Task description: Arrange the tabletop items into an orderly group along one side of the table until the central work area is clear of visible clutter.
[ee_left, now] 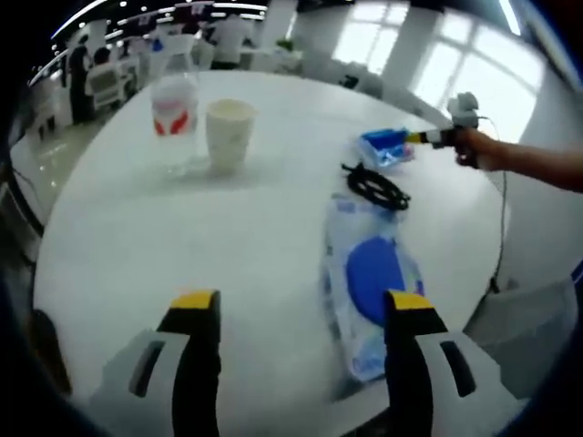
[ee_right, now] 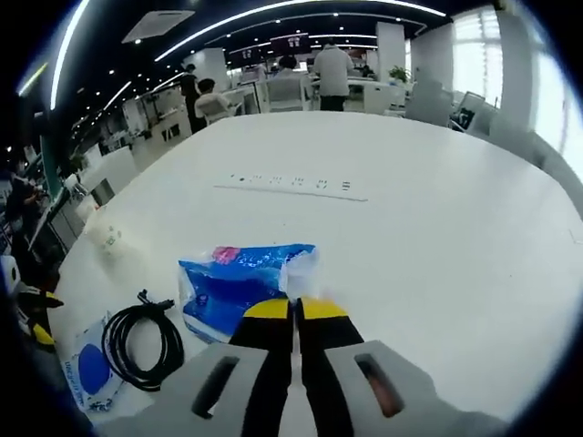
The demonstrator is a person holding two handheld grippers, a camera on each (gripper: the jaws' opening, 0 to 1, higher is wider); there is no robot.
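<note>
Looking along my right tool (ee_right: 293, 309), I see its yellow-tipped jaws pressed together on the near edge of a blue and white tissue pack (ee_right: 239, 284), which lies on the white round tabletop (ee_right: 410, 228). Just left of the tissue pack sits a coiled black cable (ee_right: 141, 344), and left of the cable lies a clear pouch with a blue disc (ee_right: 89, 369). From my left tool (ee_left: 302, 305), whose jaws stand well apart over bare tabletop, the tissue pack (ee_left: 383, 147) is far across, a hand (ee_left: 478, 148) beside it. The cable (ee_left: 375, 186) lies nearer than the tissue pack, the pouch (ee_left: 372, 282) nearer still. Well left of the tissue pack stand a paper cup (ee_left: 228, 134) and a clear bottle (ee_left: 174, 111).
</note>
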